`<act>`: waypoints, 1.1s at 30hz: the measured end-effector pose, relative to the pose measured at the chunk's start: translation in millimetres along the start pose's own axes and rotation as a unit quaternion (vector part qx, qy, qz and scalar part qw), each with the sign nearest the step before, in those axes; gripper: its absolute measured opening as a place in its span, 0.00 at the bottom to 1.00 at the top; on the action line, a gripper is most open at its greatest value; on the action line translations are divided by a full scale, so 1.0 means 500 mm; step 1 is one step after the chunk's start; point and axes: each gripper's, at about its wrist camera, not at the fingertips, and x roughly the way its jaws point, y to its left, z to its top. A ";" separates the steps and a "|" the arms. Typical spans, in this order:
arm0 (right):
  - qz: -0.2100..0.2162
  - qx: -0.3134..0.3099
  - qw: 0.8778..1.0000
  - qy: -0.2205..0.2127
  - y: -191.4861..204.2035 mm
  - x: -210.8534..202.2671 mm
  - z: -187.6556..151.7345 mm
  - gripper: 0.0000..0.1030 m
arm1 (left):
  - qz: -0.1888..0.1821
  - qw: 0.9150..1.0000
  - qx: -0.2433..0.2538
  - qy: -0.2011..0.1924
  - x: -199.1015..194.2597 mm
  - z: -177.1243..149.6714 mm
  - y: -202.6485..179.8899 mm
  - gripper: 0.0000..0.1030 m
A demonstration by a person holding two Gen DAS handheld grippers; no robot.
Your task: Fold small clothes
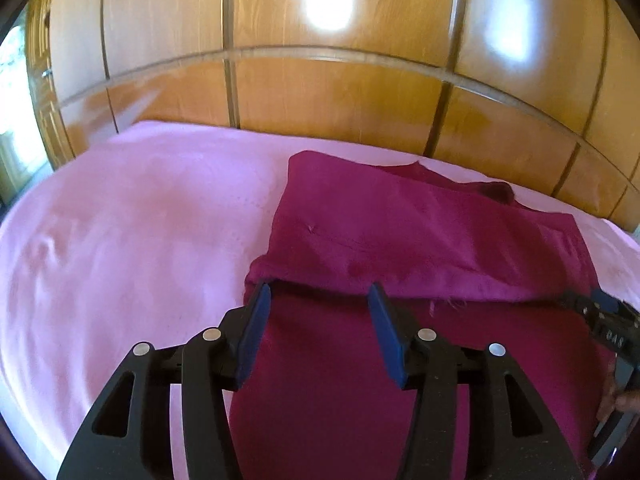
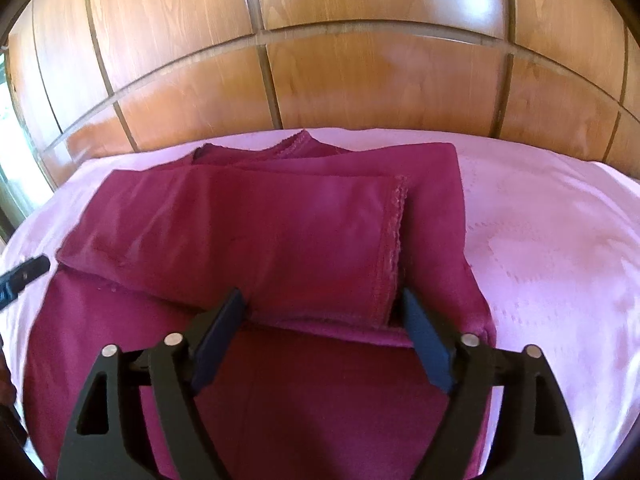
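While both our grippers hover with jaws spread wide and empty, the magenta woven cloth garment [image 2: 256, 240] lies on the pale pink bedsheet [image 1: 132, 216] before the glossy wooden panelled wall [image 1: 320, 92], one half already laid over the other. We judge one fold made and the next pending. Our left gripper [image 1: 318, 298] sits at the folded edge, our right gripper [image 2: 322, 304] near the stitched hem; next we must close on those corners and carry them across evenly.
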 end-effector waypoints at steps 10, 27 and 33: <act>-0.020 0.018 1.000 0.013 -0.037 -0.051 -0.029 0.81 | -0.014 1.000 0.020 -0.010 -0.062 -0.048 -0.023 0.49; 0.002 0.040 0.997 0.059 -0.108 -0.145 -0.160 0.81 | -0.012 1.000 0.023 0.018 -0.080 -0.118 0.003 0.49; 0.042 0.024 0.995 0.083 -0.099 -0.190 -0.205 0.72 | -0.005 0.999 0.018 0.029 -0.083 -0.143 0.026 0.49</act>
